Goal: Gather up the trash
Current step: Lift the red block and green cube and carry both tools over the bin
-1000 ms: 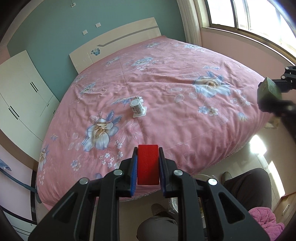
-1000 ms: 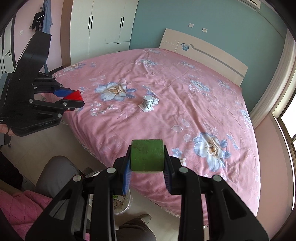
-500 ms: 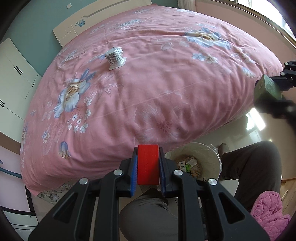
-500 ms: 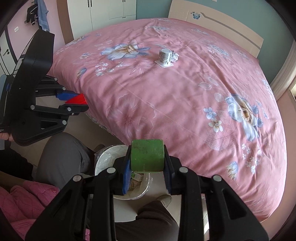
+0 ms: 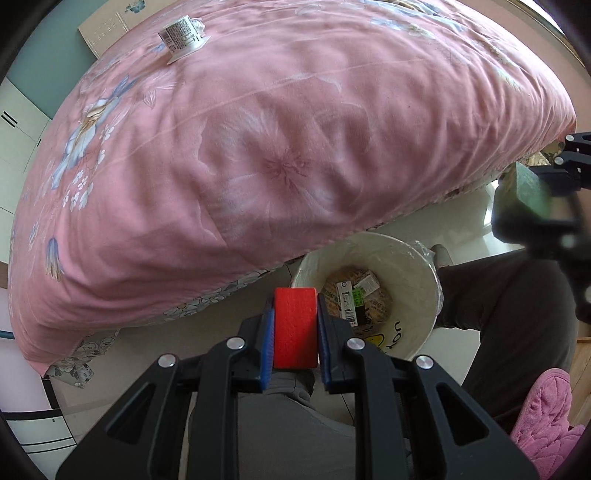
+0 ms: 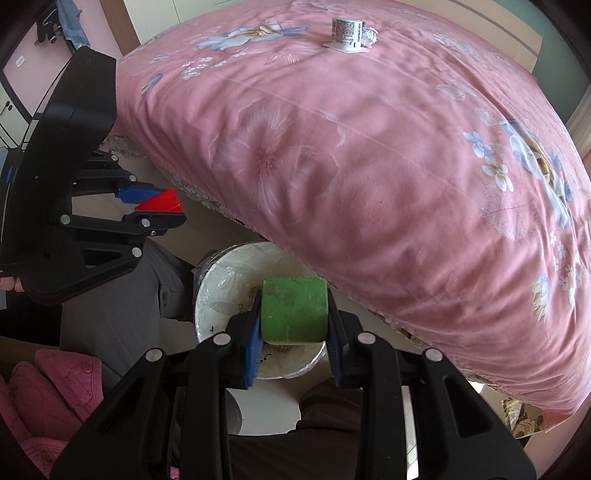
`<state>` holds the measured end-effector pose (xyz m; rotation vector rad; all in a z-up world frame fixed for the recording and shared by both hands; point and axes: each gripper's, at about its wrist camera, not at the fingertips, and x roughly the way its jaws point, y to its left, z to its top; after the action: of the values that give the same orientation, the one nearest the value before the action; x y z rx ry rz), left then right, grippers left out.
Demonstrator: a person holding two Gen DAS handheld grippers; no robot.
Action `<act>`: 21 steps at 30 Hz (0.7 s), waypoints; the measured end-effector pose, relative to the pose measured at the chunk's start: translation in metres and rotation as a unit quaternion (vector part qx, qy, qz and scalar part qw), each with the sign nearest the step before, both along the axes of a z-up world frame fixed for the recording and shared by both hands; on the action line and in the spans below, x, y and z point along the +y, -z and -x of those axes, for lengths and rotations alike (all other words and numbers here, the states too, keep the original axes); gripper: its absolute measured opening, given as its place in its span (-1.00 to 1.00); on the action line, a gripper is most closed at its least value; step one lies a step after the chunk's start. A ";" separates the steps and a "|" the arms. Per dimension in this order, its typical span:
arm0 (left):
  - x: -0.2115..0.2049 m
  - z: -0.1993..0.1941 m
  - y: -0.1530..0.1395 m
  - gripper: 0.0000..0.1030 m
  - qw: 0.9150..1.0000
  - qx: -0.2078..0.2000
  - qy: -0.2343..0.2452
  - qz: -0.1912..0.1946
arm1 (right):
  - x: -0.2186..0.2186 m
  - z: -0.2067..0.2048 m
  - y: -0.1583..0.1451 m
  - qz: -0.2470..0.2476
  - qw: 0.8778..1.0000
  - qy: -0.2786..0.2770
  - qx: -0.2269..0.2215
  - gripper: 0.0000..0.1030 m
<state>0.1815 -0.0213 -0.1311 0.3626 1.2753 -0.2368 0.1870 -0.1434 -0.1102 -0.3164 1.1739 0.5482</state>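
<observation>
Below, the left gripper (image 5: 295,334) is pinching a red block (image 5: 295,326), the right gripper (image 6: 293,314) is pinching a green block (image 6: 293,314), the bin (image 5: 402,258) sitting at two o'clock

Left gripper (image 5: 295,334) pointing steeply down, jaws clamped, right gripper (image 6: 294,314) likewise, side by side

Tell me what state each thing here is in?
Left gripper: shut on a red block.
Right gripper: shut on a green block.
Bin: open, lined, trash inside.
Cup: upside down on the bed.
</observation>
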 end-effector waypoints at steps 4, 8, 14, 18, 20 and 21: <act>-0.002 0.000 0.025 -0.57 1.000 0.030 -0.002 0.000 | 0.003 0.001 0.027 -0.001 1.000 0.000 0.020 -0.40; -0.004 0.000 0.050 -0.57 0.998 0.055 -0.005 -0.001 | 0.006 0.003 0.053 -0.001 0.999 -0.002 0.042 -0.40; -0.003 -0.002 0.087 -0.57 0.995 0.096 -0.017 0.003 | 0.011 0.006 0.089 0.001 0.997 -0.004 0.074 -0.40; -0.003 -0.005 0.109 -0.57 0.993 0.117 -0.026 0.004 | 0.015 0.006 0.113 0.004 0.995 -0.004 0.097 -0.40; -0.001 -0.008 0.120 -0.57 0.991 0.129 -0.032 0.009 | 0.015 0.006 0.124 0.001 0.994 0.000 0.108 -0.40; 0.000 -0.009 0.125 -0.57 0.990 0.134 -0.035 0.010 | 0.016 0.006 0.130 0.000 0.993 0.002 0.115 -0.40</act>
<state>0.1900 -0.0217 -0.2563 0.2741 1.5470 -0.2435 0.1815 -0.1272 -0.2400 -0.2544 1.3955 0.5922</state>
